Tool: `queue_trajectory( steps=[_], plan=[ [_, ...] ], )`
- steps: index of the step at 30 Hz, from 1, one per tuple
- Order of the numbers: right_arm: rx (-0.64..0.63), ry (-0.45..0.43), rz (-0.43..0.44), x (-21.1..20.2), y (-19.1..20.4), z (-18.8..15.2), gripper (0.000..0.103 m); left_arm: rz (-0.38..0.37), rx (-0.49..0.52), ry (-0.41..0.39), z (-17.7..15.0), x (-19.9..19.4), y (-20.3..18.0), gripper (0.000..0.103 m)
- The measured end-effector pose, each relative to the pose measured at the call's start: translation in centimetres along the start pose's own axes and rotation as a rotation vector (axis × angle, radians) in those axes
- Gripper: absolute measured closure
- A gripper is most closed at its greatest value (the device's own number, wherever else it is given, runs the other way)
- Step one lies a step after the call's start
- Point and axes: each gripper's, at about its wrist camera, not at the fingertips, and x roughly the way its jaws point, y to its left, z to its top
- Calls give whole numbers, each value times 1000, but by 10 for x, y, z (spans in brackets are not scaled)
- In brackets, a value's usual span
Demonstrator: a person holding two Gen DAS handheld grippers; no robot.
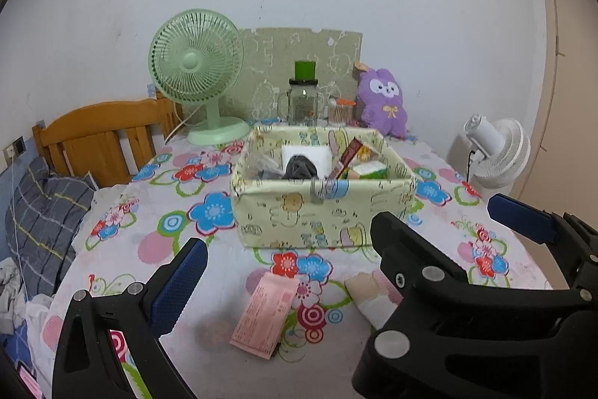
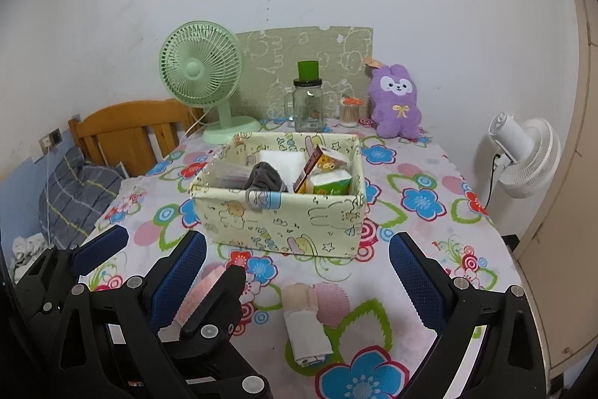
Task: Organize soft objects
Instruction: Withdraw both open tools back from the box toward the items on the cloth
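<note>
A pale fabric storage box with cartoon prints stands mid-table and holds a grey cloth, a white pack and small cartons. A folded beige-and-white cloth lies on the flowered tablecloth in front of the box. A pink packet lies to its left. A purple plush rabbit leans at the back. My left gripper is open and empty above the packet. My right gripper is open and empty above the folded cloth.
A green desk fan, a glass jar with a green lid and a toothpick jar stand at the back by the wall. A white fan stands off the right edge. A wooden bed lies left.
</note>
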Motion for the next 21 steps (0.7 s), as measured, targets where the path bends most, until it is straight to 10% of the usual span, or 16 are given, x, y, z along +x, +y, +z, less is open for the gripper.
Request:
queue_trajectory(
  steps=[21],
  plan=[
    [15,168,43,53,-12,-51,10,10,35,183,-48,49,-7,4]
  ],
)
